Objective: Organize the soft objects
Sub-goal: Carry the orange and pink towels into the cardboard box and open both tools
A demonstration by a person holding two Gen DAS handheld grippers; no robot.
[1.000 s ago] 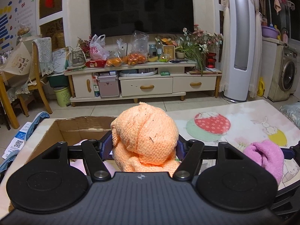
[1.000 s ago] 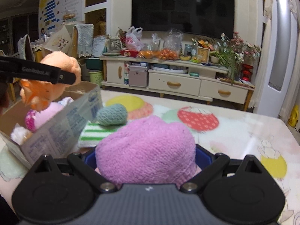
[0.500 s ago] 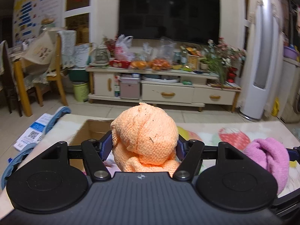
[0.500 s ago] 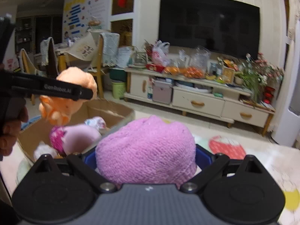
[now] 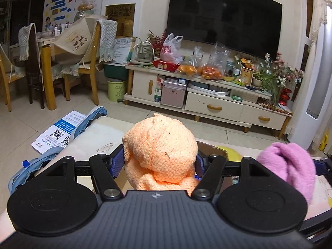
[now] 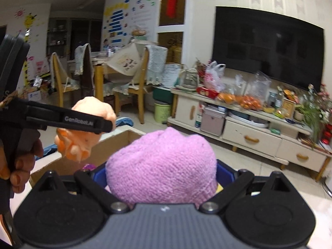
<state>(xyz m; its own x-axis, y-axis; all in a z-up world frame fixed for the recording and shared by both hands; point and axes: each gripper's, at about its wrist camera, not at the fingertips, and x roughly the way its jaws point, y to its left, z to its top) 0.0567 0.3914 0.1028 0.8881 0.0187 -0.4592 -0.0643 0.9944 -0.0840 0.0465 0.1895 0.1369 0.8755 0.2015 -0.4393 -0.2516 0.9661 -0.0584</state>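
You had the left gripper (image 5: pixel 159 164) clamped on a bundled orange knitted cloth (image 5: pixel 160 151), blue pads pressed into both its sides, and the right gripper (image 6: pixel 161 174) clamped just as firmly on a rounded purple knitted cloth (image 6: pixel 161 164). Both bundles hung in the air, neither resting on anything.

The relation that mattered: the open brown cardboard box (image 6: pixel 116 143) lay ahead of and below both grippers, its long axis running left to right across the right wrist view. From the right wrist, the orange bundle (image 6: pixel 83 132) hung over the box's left part, with your hand (image 6: pixel 18 166) on the handle at the left edge. The purple bundle sat at the near wall, toward the box's right. By my reading your left hand was the nearer to a drop, already over the opening; the right one looked to need a little more reach forward.

The count: two grippers, two cloths held, one in each, and one box. Inside it you could glimpse a single scrap of magenta (image 6: pixel 88 167); the rest of the contents was hidden behind the bundles.
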